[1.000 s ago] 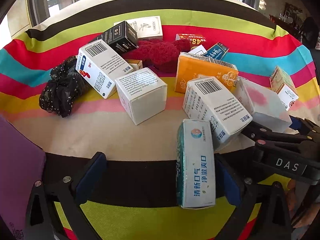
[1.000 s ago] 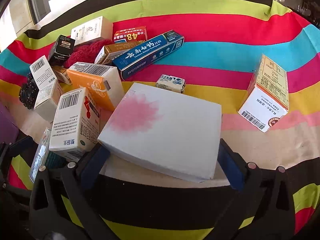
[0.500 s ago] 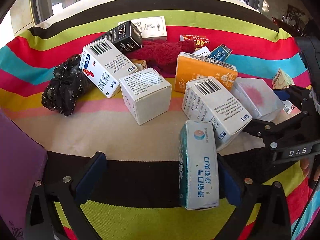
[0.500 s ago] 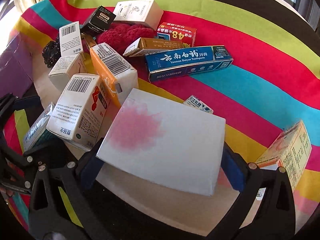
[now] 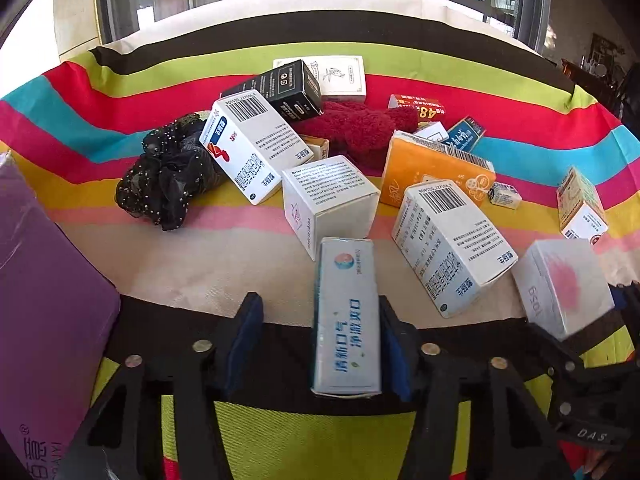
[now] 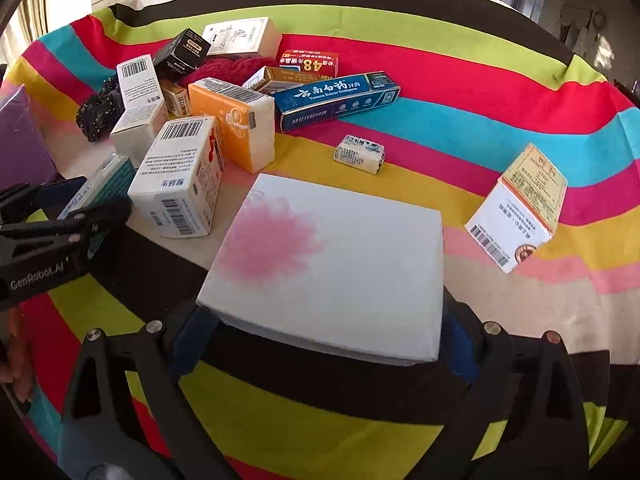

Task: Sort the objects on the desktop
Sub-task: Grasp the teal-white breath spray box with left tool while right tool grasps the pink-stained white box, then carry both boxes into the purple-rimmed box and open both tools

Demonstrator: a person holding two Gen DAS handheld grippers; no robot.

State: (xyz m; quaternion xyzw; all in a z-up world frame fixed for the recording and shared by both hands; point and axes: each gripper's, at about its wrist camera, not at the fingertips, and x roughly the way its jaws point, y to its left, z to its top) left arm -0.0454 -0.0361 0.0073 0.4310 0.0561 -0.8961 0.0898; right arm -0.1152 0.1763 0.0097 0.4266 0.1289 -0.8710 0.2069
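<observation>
Striped cloth surface, boxes heaped mid-surface. Left gripper (image 5: pixel 320 344) closing, only right pad touching teal box (image 5: pixel 347 316) near front edge. Right gripper (image 6: pixel 320 340) closing around white pink-stained box (image 6: pixel 332 264), front edge. Risk: one-sided contact skews teal box into neighbouring barcode carton (image 5: pixel 452 248).

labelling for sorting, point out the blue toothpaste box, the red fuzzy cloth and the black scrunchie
blue toothpaste box (image 6: pixel 337 98), right wrist view, long printed face
red fuzzy cloth (image 5: pixel 362 128), left wrist view, middle of pile
black scrunchie (image 5: pixel 168 176), left wrist view, centre folds
</observation>
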